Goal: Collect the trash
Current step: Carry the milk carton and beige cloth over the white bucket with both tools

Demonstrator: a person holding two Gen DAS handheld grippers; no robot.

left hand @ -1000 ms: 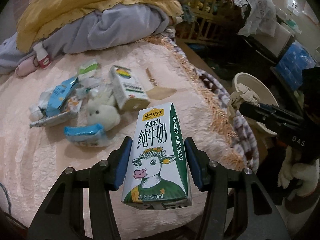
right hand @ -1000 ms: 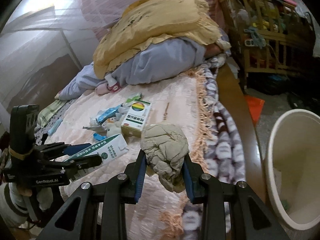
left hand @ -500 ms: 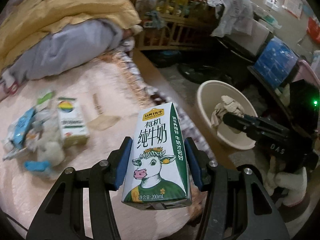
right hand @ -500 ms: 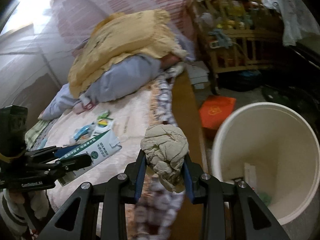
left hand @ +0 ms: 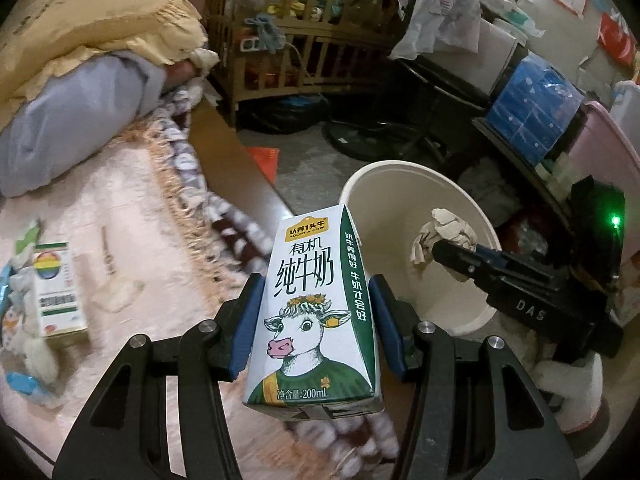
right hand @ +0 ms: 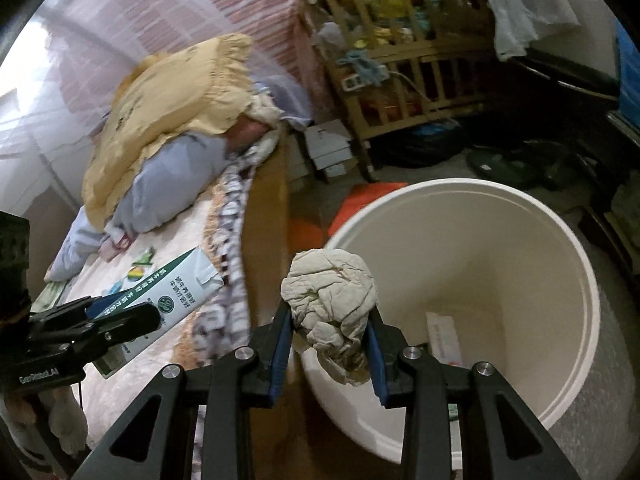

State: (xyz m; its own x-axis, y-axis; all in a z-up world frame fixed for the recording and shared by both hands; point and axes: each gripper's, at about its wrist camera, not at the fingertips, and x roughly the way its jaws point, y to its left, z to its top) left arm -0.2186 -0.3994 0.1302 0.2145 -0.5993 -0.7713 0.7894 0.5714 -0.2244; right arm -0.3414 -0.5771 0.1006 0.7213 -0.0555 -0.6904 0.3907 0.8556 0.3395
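My right claw (right hand: 328, 344) grips a crumpled beige paper wad (right hand: 330, 300) just over the near rim of the round cream plastic bin (right hand: 576, 280). My left claw (left hand: 312, 320) clamps a green-and-white milk carton (left hand: 312, 304), bin ahead-right. I should push each fully past the rim before letting go.

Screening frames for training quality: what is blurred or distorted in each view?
Left wrist view: milk carton sharp, bed items at left motion-smeared, fisheye bends the crib. Right wrist view: crumpled tissue crisp, bed edge smeared, bin rim bowed, corners vignetted.
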